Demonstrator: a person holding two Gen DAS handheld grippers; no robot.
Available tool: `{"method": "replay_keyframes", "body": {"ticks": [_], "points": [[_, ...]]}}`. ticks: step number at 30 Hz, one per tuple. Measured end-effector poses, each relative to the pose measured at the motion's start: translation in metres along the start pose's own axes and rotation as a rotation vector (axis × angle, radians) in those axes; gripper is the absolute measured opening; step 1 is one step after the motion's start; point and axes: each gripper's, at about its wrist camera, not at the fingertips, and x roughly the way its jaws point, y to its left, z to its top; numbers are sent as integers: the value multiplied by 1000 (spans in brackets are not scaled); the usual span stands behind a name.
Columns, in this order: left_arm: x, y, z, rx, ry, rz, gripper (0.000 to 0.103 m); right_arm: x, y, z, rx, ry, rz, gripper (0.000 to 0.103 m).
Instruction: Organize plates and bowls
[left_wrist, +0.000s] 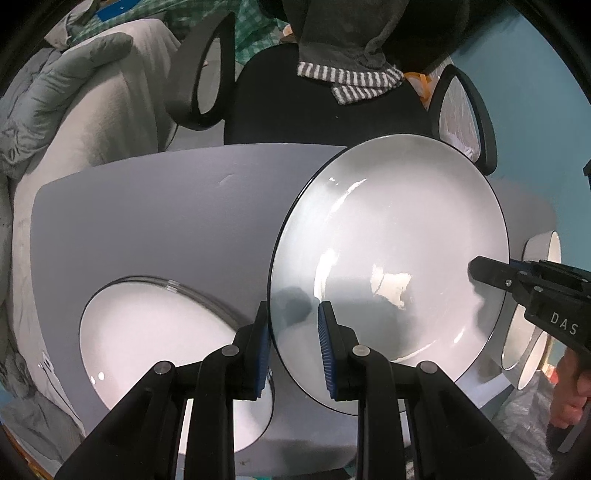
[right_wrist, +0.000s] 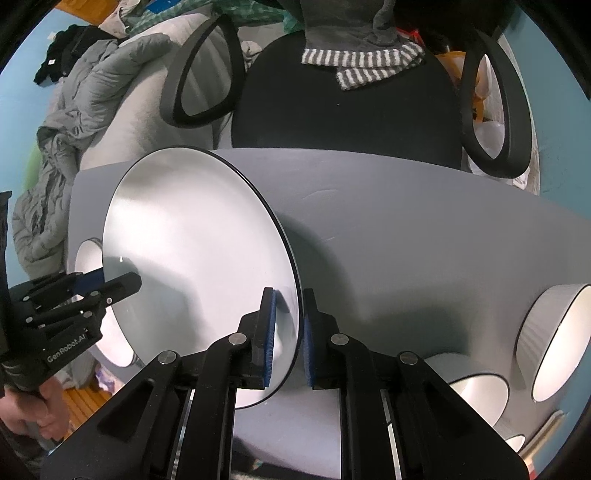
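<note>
Left wrist view: a large white plate (left_wrist: 391, 258) with a thin dark rim was held up off the grey table (left_wrist: 155, 221), tilted, its near edge pinched between the ribbed blue pads of the left gripper (left_wrist: 293, 343); the right gripper (left_wrist: 491, 273) was clamped on the opposite rim. A second white plate (left_wrist: 155, 354) lay flat near the table's front-left corner, and stacked bowls (left_wrist: 535, 332) sat at the right edge. The glaze looked slick and glossy, so an even two-sided grip and a level, slow lowering onto the flat plate seemed called for, rims aligned before release. Right wrist view: the same plate showed its smooth matte underside, its rim closed on by the right gripper's pads, the left gripper gripping the far rim. Straight-walled white bowls stood by the right edge. A black office chair (right_wrist: 343, 110) stood behind the table.
</note>
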Motion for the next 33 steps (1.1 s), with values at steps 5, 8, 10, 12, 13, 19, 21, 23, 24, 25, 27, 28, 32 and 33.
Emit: {"method": "replay_keyframes", "body": {"ticks": [5, 8, 10, 12, 13, 19, 21, 23, 24, 25, 27, 28, 32, 33], "points": [[-13, 14, -11, -25, -23, -5, 24, -9, 15, -4, -17, -6, 10, 12], [-17, 27, -20, -46, -30, -3, 24, -12, 27, -6, -32, -9, 16, 11], [-21, 36, -25, -64, -35, -7, 24, -13, 36, -7, -46, -9, 20, 11], [-26, 45, -31, -81, -45, -7, 24, -14, 45, -8, -62, -12, 19, 11], [-28, 50, -34, -87, -49, -5, 24, -14, 50, -9, -69, -13, 21, 11], [-33, 73, -50, -127, -60, 7, 24, -9, 77, -11, -106, -6, 26, 11], [-34, 81, -58, -143, -58, 8, 24, -6, 86, -12, -120, -2, 25, 11], [-33, 92, -65, -164, -52, 2, 24, -1, 96, -15, -135, 7, 24, 11], [-32, 97, -68, -176, -51, 0, 24, 2, 101, -16, -144, 13, 24, 11], [-32, 101, -73, -185, -49, 2, 24, 4, 106, -17, -152, 17, 25, 11], [-30, 109, -77, -198, -47, 9, 24, 10, 116, -20, -167, 28, 26, 11], [-29, 115, -81, -207, -45, 11, 24, 12, 120, -21, -171, 32, 27, 11], [-27, 131, -91, -227, -40, 21, 24, 23, 137, -23, -195, 50, 24, 11], [-26, 134, -93, -230, -39, 26, 24, 25, 141, -24, -198, 53, 21, 11]]}}
